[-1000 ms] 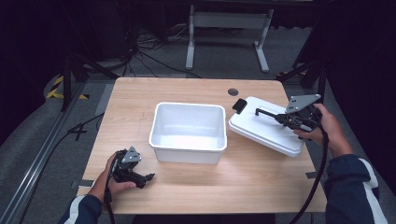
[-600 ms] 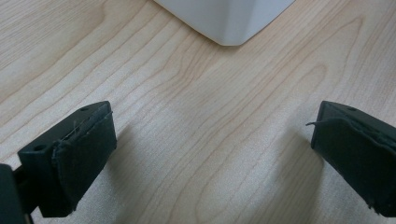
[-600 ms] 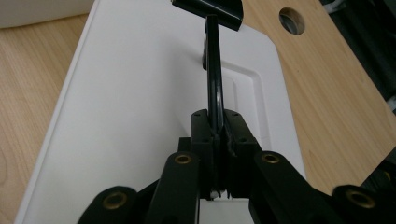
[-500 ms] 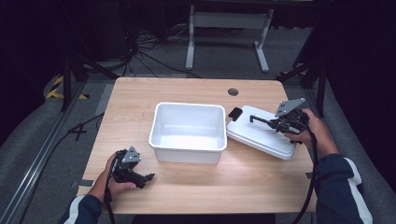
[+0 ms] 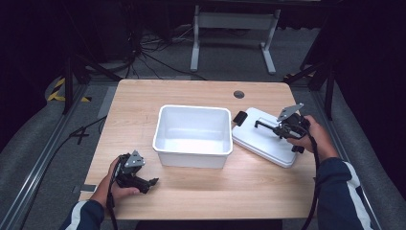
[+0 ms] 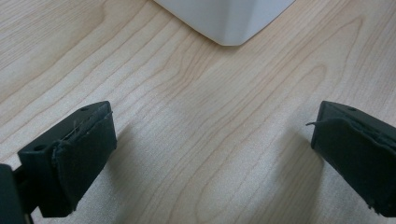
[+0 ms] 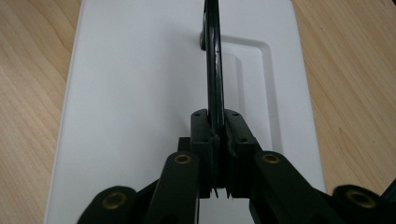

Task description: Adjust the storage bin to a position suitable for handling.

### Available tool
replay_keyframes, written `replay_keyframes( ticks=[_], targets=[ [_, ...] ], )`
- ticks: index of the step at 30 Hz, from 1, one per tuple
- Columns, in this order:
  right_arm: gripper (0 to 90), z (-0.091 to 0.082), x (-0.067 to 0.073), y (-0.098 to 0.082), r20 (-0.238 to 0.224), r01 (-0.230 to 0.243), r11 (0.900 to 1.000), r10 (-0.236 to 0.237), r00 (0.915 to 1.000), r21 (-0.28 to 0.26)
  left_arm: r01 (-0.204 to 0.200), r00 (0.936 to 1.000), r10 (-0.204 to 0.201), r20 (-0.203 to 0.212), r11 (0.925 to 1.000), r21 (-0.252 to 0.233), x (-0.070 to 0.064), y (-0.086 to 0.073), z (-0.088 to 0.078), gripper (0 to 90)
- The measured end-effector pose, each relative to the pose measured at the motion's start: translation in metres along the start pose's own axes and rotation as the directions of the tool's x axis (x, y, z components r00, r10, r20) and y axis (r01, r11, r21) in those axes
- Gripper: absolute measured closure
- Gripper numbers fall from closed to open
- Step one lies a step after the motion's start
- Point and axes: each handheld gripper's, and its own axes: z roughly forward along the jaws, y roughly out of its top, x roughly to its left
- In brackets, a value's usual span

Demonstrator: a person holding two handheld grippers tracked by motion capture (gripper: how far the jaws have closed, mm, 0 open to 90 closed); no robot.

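- Right gripper (image 5: 261, 123) sits over the white lid (image 5: 263, 141), which lies flat on the wooden table (image 5: 201, 191) just to the right of the white tub (image 5: 193, 135)
- In the right gripper view the jaws are pressed together on a thin black handle (image 7: 214, 56), standing on edge, that runs straight up from the jaw tips across the lid (image 7: 140, 93)
- That handle's far end meets the lid at a small hinge, at the top of a shallow rectangular recess moulded into the lid
- Right hand (image 5: 311, 136) wraps the gripper body at the lid's right side; the jaws point left, toward the tub
- The lid's near left corner lies just beside the tub's right wall; whether they touch, I cannot tell
- A black clip (image 5: 239, 117) shows at the lid's far left corner
- Over on the other side, the left gripper (image 5: 148, 182) rests low at the table's front left, held in the left hand (image 5: 112, 184), well apart from the lid
- Left gripper view: jaws wide apart, only bare wood between them, a corner of the tub (image 6: 224, 18) ahead
- The tub itself stands open and mid-table, between the two grippers
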Motion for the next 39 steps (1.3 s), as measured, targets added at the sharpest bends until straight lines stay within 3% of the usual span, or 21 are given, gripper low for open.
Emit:
replay_keyframes(
  ticks=[3, 6, 9, 16, 23, 39],
  targets=[
    [84.2, 0.003, 0.0, 0.0, 0.0, -0.006, 1.0, 0.006, 1.0, -0.005, 0.002, 1.0, -0.002, 0.0, 1.0, -0.001, 0.0, 0.0, 0.0, 0.5],
    [82.6, 0.008, 0.0, -0.001, 0.023, -0.03, 0.999, 0.029, 0.9993, 0.029, 0.002, 1.0, -0.002, 0.0, 1.0, -0.001, 0.0, 0.0, 0.0, 0.6],
    [82.1, 0.01, 0.001, 0.0, 0.026, -0.045, 0.999, 0.045, 0.9987, 0.001, 0.001, 1.0, -0.001, 0.0, 1.0, 0.0, 0.0, 0.0, 0.0, 0.6],
    [67.9, 0.007, 0.002, 0.004, 0.046, -0.068, 0.997, 0.069, 0.9966, -0.02, 0.0, 1.0, 0.0, 0.0, 1.0, -0.001, 0.0, 0.0, 0.0, 0.6],
    [60.5, -0.006, 0.006, 0.006, 0.016, -0.098, 0.991, 0.1, 0.9948, -0.09, -0.008, 1.0, 0.008, 0.004, 1.0, 0.002, 0.001, 0.0, 0.0, 0.4],
    [55.7, -0.028, 0.016, 0.008, -0.017, -0.13, 0.974, 0.129, 0.9915, -0.186, -0.011, 0.9999, 0.011, 0.007, 0.9999, 0.001, 0.001, 0.0, 0.0, 0.4]
  ],
)
